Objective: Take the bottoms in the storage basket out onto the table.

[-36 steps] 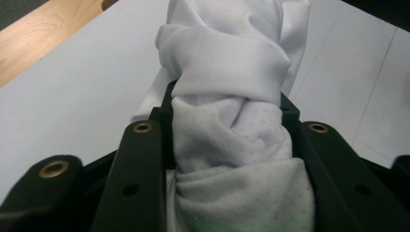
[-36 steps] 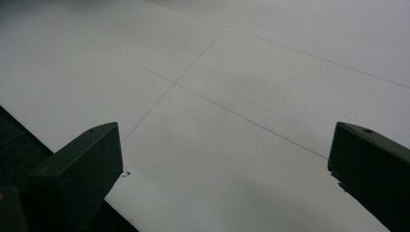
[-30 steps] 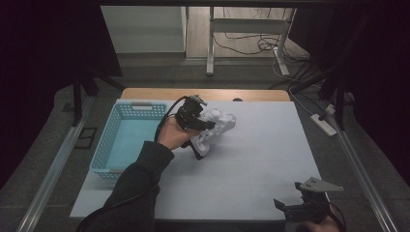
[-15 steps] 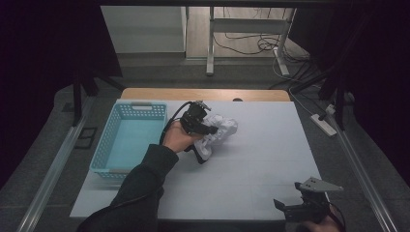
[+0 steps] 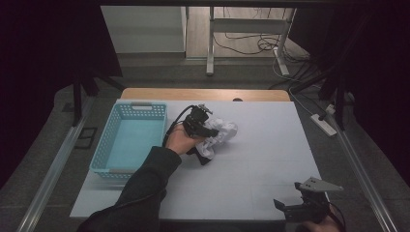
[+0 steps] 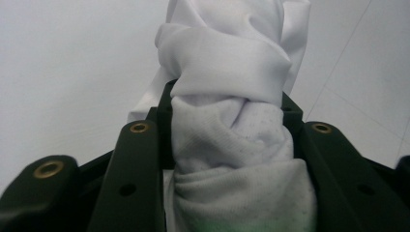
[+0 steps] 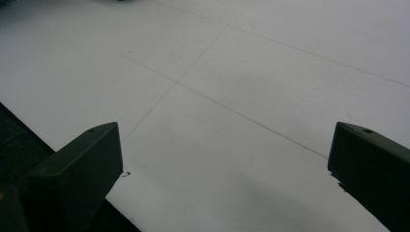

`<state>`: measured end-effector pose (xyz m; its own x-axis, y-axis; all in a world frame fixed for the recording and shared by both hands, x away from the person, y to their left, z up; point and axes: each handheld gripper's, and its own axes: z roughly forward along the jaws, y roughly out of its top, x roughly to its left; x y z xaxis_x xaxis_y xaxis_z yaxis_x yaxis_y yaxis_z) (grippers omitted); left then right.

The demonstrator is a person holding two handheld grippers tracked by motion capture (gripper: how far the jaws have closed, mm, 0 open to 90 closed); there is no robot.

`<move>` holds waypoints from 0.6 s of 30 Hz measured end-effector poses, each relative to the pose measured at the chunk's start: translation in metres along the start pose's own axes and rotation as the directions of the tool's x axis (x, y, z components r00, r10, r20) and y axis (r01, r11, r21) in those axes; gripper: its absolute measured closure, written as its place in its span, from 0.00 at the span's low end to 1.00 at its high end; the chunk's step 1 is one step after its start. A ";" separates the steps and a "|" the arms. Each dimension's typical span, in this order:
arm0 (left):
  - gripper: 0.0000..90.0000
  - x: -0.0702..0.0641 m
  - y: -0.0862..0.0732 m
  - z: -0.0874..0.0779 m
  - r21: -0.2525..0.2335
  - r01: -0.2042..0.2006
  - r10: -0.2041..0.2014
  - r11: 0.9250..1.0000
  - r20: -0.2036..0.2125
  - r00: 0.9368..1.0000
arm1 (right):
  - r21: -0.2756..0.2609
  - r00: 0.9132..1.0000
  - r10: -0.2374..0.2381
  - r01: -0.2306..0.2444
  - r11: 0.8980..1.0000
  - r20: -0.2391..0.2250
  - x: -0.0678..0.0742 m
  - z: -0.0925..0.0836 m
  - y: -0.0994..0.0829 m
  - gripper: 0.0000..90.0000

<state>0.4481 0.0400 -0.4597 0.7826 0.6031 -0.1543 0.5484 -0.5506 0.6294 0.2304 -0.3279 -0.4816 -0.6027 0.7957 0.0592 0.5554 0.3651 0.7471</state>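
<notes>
Cloth secured: our left gripper [image 5: 205,137] clamps the crumpled white fabric bundle [image 5: 220,134] at mid-table, just right of the light-blue plastic basket [image 5: 104,153]. Right gripper [image 5: 302,207] idles, jaws wide. Basket drop remains, we judge.

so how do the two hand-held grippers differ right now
The left hand-held gripper is shut on the bunched white cloth; the right hand-held gripper stands open with nothing between its jaws. In the high view the left one sits mid-table beside the blue basket, while the right one is at the table's near right edge. Both are black and held in a hand.
</notes>
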 end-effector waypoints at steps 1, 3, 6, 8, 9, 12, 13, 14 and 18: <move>0.65 0.000 0.000 0.002 0.005 -0.003 0.003 1.000 -0.002 1.000 | 0.000 1.000 0.000 0.000 1.000 0.000 0.000 0.000 0.000 0.00; 0.65 0.000 -0.002 0.005 0.008 -0.008 0.008 1.000 0.000 1.000 | 0.001 1.000 0.000 0.000 1.000 0.000 0.000 0.000 0.000 0.00; 0.65 0.001 -0.004 0.011 0.022 -0.026 0.026 0.999 -0.001 1.000 | 0.001 1.000 0.000 0.000 1.000 0.000 0.000 0.000 0.000 0.00; 0.65 0.002 -0.005 0.014 0.026 -0.035 0.035 0.999 -0.006 0.999 | 0.001 1.000 0.000 0.000 1.000 0.000 0.000 0.000 0.000 0.00; 0.65 0.002 -0.006 0.015 0.026 -0.037 0.037 0.999 -0.007 0.999 | 0.002 1.000 0.000 0.000 1.000 -0.001 0.000 0.000 0.000 0.00; 0.65 0.003 -0.007 0.017 0.026 -0.023 0.023 0.999 -0.003 1.000 | 0.002 1.000 -0.001 0.001 1.000 -0.001 0.000 0.000 0.000 0.00; 0.65 0.004 -0.007 0.018 0.026 -0.024 0.024 0.999 -0.005 1.000 | 0.002 1.000 0.000 0.000 1.000 -0.002 0.000 0.000 0.000 0.00; 0.65 0.004 -0.008 0.019 0.029 -0.024 0.024 0.999 -0.007 1.000 | 0.003 1.000 -0.001 0.001 1.000 -0.002 0.000 0.000 0.000 0.00; 0.65 0.005 -0.009 0.022 0.046 -0.042 0.044 0.998 -0.024 0.999 | 0.004 1.000 -0.002 0.002 1.000 -0.002 0.000 0.000 0.000 0.00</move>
<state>0.4529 0.0352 -0.4829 0.7985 0.5922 -0.1085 0.5277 -0.6016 0.5997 0.2307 -0.3278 -0.4817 -0.6048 0.7942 0.0593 0.5569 0.3686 0.7443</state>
